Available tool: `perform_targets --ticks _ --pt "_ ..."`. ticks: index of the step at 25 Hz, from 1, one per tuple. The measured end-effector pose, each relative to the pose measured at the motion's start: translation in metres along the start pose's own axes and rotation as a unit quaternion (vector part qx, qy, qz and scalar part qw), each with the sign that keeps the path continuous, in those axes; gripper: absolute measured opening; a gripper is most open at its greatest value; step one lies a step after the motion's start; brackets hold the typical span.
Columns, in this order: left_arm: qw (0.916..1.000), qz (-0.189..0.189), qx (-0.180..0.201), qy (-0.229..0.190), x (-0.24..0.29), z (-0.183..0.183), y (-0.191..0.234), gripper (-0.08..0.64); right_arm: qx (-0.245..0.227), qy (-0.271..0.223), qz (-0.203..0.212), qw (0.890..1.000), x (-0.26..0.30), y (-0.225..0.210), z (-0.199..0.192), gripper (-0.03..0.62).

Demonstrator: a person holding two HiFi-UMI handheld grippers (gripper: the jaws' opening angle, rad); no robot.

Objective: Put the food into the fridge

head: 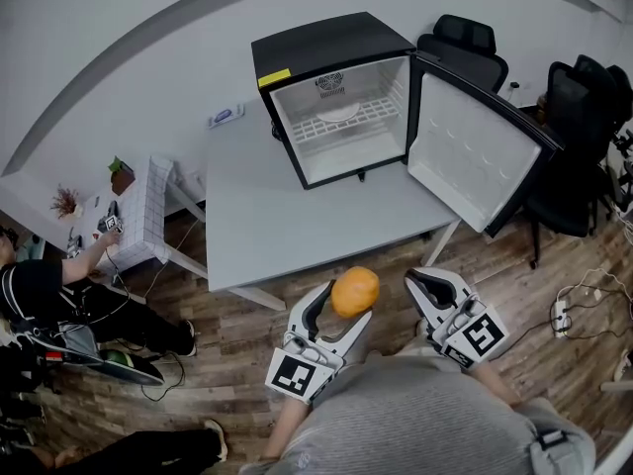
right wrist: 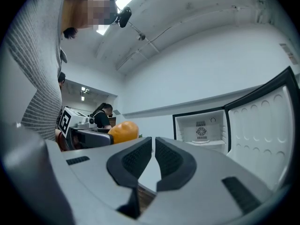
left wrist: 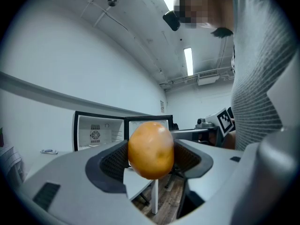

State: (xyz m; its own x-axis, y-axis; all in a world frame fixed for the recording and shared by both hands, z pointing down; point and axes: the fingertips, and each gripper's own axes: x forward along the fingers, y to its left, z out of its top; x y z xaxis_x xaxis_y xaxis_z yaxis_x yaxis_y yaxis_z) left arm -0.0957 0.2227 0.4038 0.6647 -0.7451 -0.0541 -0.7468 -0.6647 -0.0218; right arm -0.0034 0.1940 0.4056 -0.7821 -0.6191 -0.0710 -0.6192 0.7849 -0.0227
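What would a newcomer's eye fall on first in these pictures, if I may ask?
The bright orange fruit, clamped in the fingers of the left gripper in front of the table. Behind it, the black fridge stands on that table with its door swung wide and its shelf bare.

Likely office: swivel chairs (head: 473, 49), table (head: 259, 211).

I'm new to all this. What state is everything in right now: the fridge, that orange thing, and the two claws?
fridge: standing on the table, no food seen inside.
fridge door: swung wide open.
orange fruit: held in the air, short of the table.
left claw: shut on the orange fruit.
right claw: shut, nothing between its jaws.
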Motion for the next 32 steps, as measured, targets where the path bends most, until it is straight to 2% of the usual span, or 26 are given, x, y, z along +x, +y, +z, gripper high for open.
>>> perform_targets --ticks 20,32 --pt "0.9998 -0.004 -0.016 0.009 -0.002 -0.013 0.022 0.311 0.013 0.019 -0.018 1.000 0.015 -0.001 -0.016 0.014" --pt "0.9998 0.008 -0.017 0.008 0.053 -0.008 0.069 0.311 0.008 0.016 -0.001 1.000 0.065 -0.060 -0.007 0.014"
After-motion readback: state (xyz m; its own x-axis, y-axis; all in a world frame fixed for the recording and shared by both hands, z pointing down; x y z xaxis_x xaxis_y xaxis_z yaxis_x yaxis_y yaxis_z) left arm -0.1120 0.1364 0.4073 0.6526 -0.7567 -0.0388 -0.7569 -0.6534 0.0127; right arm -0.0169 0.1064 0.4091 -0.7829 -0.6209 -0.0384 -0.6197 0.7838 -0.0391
